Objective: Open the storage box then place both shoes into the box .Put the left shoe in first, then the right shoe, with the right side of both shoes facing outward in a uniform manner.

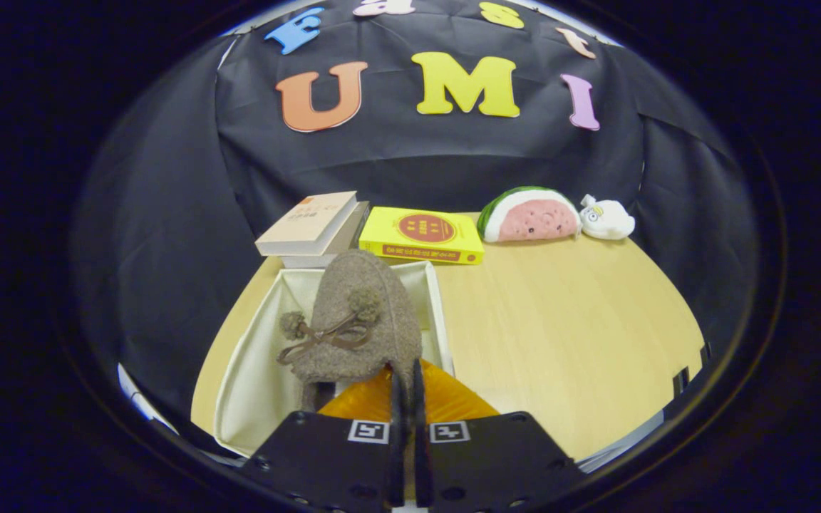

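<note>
Pinching the brown shoe (357, 320) by its rim, the jaws hold it over the open storage box (254, 370).

tongs (405, 385) pinching shoe (360, 320) | above open storage box (250, 385)

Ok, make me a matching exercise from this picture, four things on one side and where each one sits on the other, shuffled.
Things:
1. shoe
2. yellow book
3. watermelon toy
4. white toy

Places:
A. at the far end of the table, beside the watermelon toy
B. between the yellow book and the white toy
C. held by the gripper over the open box
D. flat on the table just beyond the box

Pairs: 1-C, 2-D, 3-B, 4-A
</note>
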`<state>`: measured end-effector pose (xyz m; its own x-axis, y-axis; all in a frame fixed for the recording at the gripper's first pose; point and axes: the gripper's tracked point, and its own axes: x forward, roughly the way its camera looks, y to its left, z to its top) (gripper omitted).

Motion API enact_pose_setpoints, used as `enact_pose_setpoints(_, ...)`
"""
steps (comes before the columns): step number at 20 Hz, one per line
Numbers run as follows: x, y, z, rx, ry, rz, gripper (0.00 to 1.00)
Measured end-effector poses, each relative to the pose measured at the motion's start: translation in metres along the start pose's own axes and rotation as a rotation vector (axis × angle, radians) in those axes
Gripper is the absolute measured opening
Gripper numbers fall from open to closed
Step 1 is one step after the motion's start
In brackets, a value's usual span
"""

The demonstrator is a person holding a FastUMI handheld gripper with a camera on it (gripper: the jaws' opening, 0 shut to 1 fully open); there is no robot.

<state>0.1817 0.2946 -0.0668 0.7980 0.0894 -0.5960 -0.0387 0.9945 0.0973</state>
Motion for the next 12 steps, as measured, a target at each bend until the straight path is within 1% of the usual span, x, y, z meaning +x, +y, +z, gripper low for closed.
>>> enact_pose_setpoints(1, 0.0, 0.002, -0.004, -0.002, 0.015, 0.018, 0.08)
enact_pose_setpoints(2, -0.001, 0.002, -0.003, -0.001, 0.0, 0.023, 0.08)
enact_pose_setpoints(3, -0.005, 0.001, 0.002, -0.007, -0.021, 0.025, 0.12)
enact_pose_setpoints(4, -0.01, 0.0, 0.006, -0.01, -0.045, 0.025, 0.12)
enact_pose_setpoints(7, -0.029, -0.005, 0.014, -0.011, -0.1, 0.031, 0.21)
enact_pose_setpoints(10, -0.054, -0.014, 0.025, -0.049, -0.186, 0.022, 0.28)
enact_pose_setpoints(11, -0.062, -0.016, 0.027, -0.058, -0.212, 0.028, 0.33)
enact_pose_setpoints(12, -0.07, -0.021, 0.031, -0.065, -0.244, 0.024, 0.35)
